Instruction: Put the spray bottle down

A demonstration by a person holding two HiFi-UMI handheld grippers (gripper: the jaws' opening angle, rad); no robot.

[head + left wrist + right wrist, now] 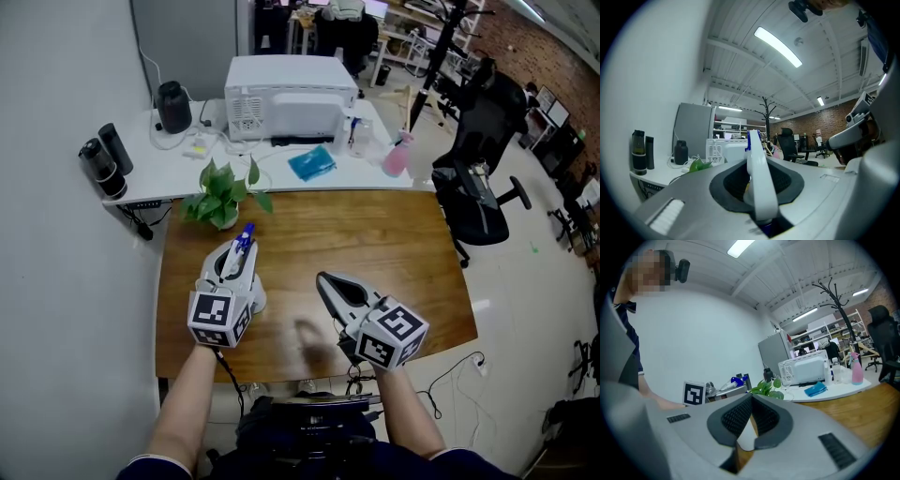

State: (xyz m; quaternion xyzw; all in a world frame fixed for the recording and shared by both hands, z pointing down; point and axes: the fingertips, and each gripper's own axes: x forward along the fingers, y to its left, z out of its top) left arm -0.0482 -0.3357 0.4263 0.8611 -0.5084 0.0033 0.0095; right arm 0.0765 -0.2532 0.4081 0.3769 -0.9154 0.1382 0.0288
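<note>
A white spray bottle with a blue nozzle lies gripped in my left gripper, over the left part of the wooden table. In the left gripper view the bottle's white head runs up between the dark pads, blue tip pointing away. The right gripper view catches the same blue nozzle off to the left. My right gripper hovers over the table's front middle. Its jaws are shut and hold nothing, the tips meeting in its own view.
A potted plant stands at the table's far left corner, just beyond the bottle. Behind it, a white desk carries a white appliance, a blue cloth, a pink bottle and a black jug. An office chair stands to the right.
</note>
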